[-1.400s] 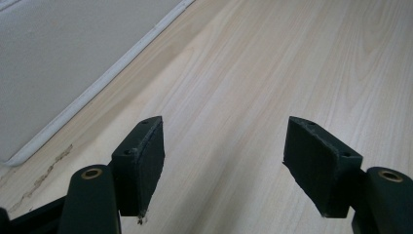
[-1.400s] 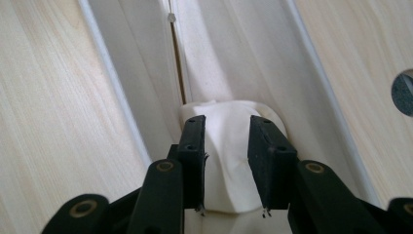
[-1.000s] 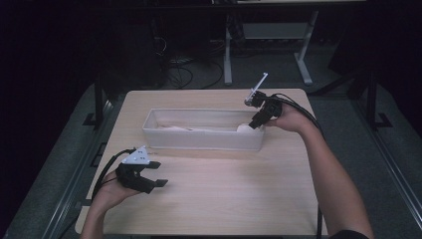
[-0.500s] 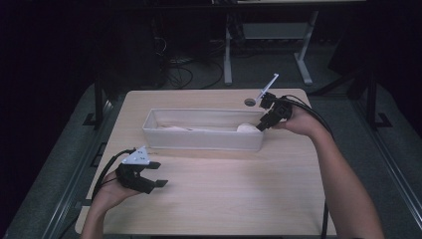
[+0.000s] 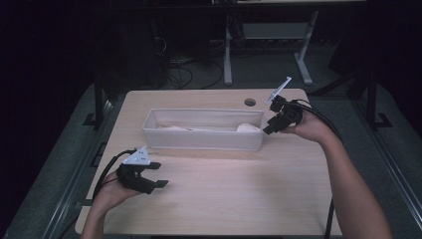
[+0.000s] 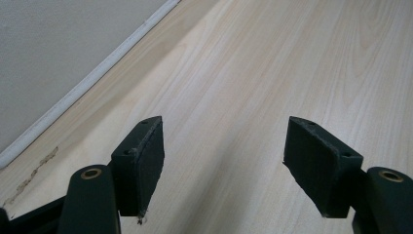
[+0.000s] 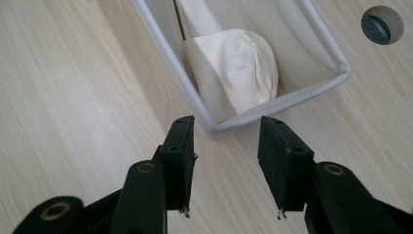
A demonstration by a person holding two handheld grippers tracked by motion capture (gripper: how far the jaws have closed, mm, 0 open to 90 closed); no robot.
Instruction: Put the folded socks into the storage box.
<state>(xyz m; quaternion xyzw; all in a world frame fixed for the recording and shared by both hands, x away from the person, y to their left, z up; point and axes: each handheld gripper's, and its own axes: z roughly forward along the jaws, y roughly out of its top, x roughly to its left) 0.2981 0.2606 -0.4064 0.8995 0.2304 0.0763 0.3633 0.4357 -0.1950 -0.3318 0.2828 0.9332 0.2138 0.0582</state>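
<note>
a long white fabric bin [image 5: 204,141] lay lengthwise across the far middle of the table, open side up, its soft walls upright and its rim rounded. inside, a cream cloth [image 7: 237,68] sat bunched into a rounded lump at the right end, pressed against the end wall, and a flatter stretch of it ran along the floor toward the left.

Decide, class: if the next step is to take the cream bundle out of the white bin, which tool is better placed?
Probably the right tool: it hovers open at the bin corner beside the cream bundle. The left tool sits open over bare table, apart from the bin.
</note>
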